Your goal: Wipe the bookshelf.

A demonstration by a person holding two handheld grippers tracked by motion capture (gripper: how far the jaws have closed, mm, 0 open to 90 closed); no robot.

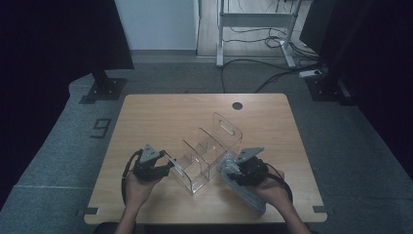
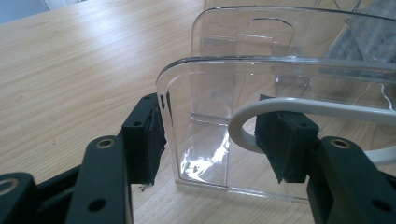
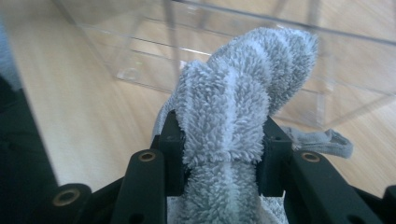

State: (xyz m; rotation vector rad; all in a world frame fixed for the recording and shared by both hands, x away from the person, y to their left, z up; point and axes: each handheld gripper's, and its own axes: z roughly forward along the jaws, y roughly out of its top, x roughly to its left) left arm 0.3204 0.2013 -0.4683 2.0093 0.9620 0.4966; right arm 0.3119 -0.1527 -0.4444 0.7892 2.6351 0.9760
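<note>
Desk [image 1: 160, 117]: light wood top with rounded corners and a dark round cable hole [image 1: 237, 106] near its far edge.
Floor [image 1: 58, 151]: grey carpet tiles, one carrying a dark mark shaped like a 9 [image 1: 100, 127].
Far wall [image 1: 156, 24]: pale and plain.
Metal frame [image 1: 255, 29]: white, standing beyond the desk, black cables [image 1: 272, 44] looped around its feet.
Sides: dark panels [image 1: 58, 39] on black base plates [image 1: 104, 90].
Light: dim and even.

Dim, murky high view with dark corners; both gripper views bright, their foreground jaws soft-focused.
</note>
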